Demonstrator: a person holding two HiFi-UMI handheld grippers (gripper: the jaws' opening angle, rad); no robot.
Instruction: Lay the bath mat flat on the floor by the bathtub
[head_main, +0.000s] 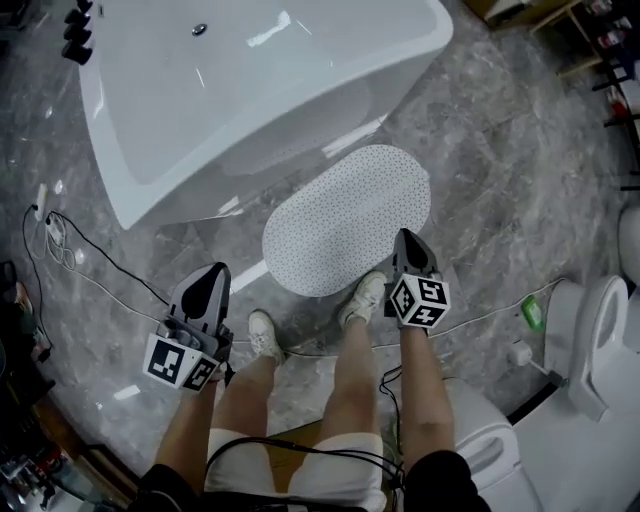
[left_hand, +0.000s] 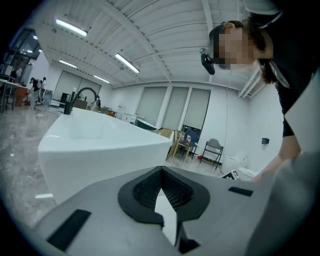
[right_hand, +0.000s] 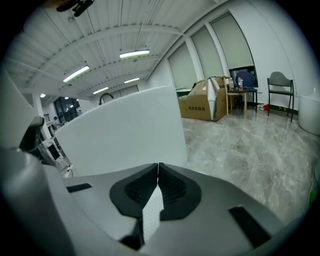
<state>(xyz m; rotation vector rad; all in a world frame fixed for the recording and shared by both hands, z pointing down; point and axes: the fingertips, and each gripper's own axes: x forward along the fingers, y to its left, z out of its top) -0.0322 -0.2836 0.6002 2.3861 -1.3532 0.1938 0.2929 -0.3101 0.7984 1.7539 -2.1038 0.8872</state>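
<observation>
Bath mat (head_main: 347, 220) lies spread flat on the floor (head_main: 500, 170) just beside the bathtub (head_main: 250, 90), its near edge at the person's feet. The laying looks done to me. The left hand-held gripper (head_main: 212, 275) and right hand-held gripper (head_main: 408, 245) hang with jaws pressed together, gripping nothing (neither touches the mat). At most, a small squaring nudge is called for next.

Count: 1 bath mat (head_main: 345, 220), 1 bathtub (head_main: 250, 90), 2 grippers (left gripper (head_main: 212, 274), right gripper (head_main: 406, 238)), 2 shoes (head_main: 265, 335).

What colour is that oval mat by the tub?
The bath mat is white, speckled with tiny dark dots; clearest in the head view.
</observation>
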